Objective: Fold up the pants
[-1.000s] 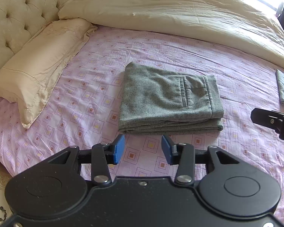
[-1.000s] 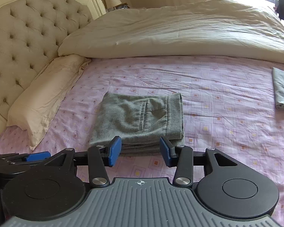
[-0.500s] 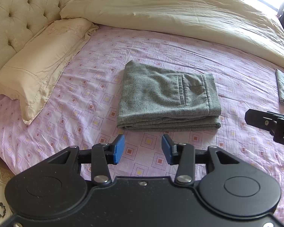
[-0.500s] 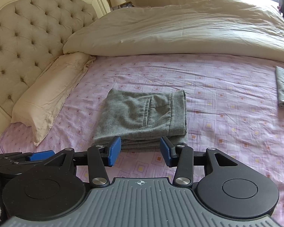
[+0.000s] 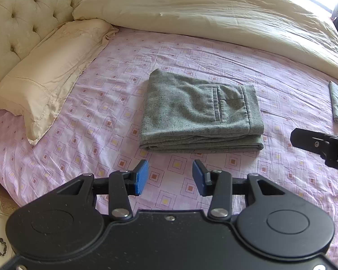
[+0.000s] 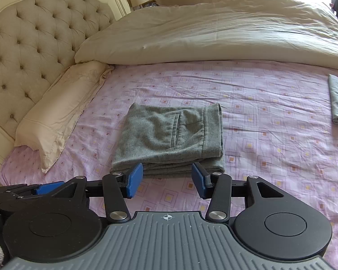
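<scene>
So: grey pants (image 5: pixel 200 112) folded into a neat rectangle, lying mid-bed on the purple patterned sheet (image 5: pixel 101 121), pocket side up. Left gripper (image 5: pixel 170 177) and right gripper (image 6: pixel 166 181) both spread wide, empty, just short of the near edge.

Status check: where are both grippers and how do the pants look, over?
Left gripper open, empty, short of the pile. Right gripper open, empty, at its near edge. Grey pants folded flat on the purple sheet. Nothing in the way.
</scene>
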### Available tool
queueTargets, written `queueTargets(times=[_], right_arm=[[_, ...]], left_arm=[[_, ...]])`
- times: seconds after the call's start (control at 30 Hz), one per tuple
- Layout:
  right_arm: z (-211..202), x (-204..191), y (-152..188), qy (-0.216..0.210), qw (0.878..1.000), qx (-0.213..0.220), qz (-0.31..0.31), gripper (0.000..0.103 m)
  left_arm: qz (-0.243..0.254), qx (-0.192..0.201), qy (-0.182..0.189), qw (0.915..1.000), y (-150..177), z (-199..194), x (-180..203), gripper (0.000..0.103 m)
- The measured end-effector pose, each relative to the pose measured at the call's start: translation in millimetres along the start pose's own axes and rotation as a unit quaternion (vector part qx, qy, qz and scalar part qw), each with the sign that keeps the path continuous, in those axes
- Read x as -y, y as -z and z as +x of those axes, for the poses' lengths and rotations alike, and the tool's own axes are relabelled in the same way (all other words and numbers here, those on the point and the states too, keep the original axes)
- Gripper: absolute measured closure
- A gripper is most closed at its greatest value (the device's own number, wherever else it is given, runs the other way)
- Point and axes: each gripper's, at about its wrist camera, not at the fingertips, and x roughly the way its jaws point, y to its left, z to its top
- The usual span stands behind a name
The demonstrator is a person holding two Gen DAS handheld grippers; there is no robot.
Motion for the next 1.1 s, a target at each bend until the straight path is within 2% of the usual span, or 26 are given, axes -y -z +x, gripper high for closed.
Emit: queueTargets(times=[1.1], right_arm=[[-3.8, 11.0, 6.6, -0.003, 1.000, -0.021, -0.008, 0.053]], left_arm=[[0.001, -0.003, -0.015, 0.9999, 15.0, -8.6, 25.3, 0.050]])
